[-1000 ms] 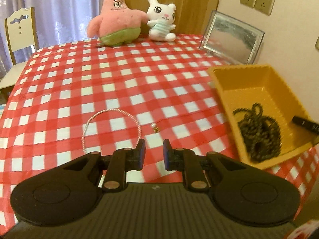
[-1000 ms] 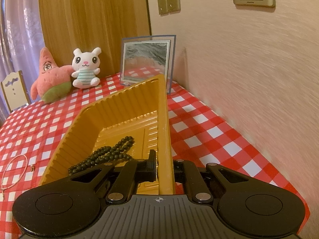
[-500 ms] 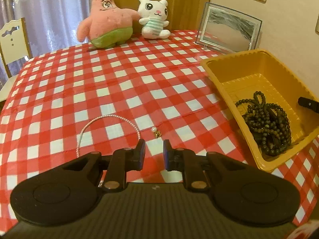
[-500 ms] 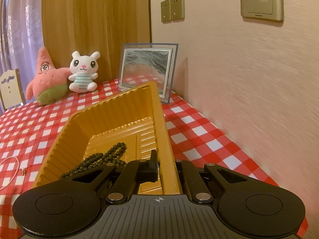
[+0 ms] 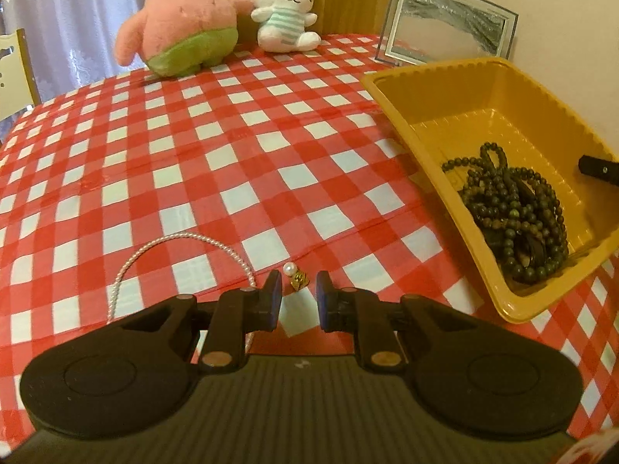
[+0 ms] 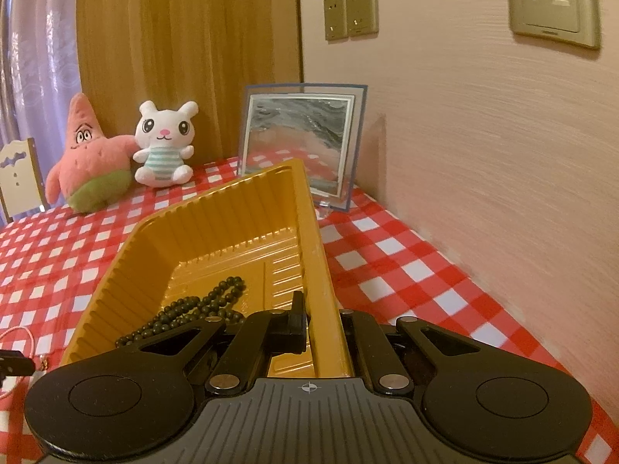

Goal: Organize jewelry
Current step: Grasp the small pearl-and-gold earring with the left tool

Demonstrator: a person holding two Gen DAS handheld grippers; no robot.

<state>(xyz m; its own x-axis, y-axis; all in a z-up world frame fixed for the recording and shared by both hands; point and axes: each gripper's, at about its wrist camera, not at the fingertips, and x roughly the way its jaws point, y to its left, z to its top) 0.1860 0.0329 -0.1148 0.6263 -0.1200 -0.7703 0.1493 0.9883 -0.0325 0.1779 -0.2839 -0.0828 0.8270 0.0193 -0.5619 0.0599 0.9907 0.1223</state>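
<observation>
A small pearl-and-gold earring (image 5: 294, 275) lies on the checked tablecloth, right between the tips of my open left gripper (image 5: 296, 290), not touched. A pink pearl necklace (image 5: 182, 255) lies in a loop just left of it, partly under the left finger. My right gripper (image 6: 321, 324) is shut on the near right rim of the yellow tray (image 6: 321, 270), one finger inside, one outside. A dark bead necklace (image 5: 514, 212) lies piled in the tray (image 5: 421, 77); it also shows in the right wrist view (image 6: 193, 309).
A pink star plush (image 5: 182, 23) and a white bunny plush (image 5: 284, 7) sit at the table's far edge. A glass picture frame (image 5: 445, 27) leans by the wall behind the tray. A chair (image 6: 19, 178) stands at far left. The wall runs close along the right.
My left gripper has moved forward and down toward the earring, which now sits between its tips, and its jaws have opened slightly wider. The right gripper keeps its hold on the tray rim.
</observation>
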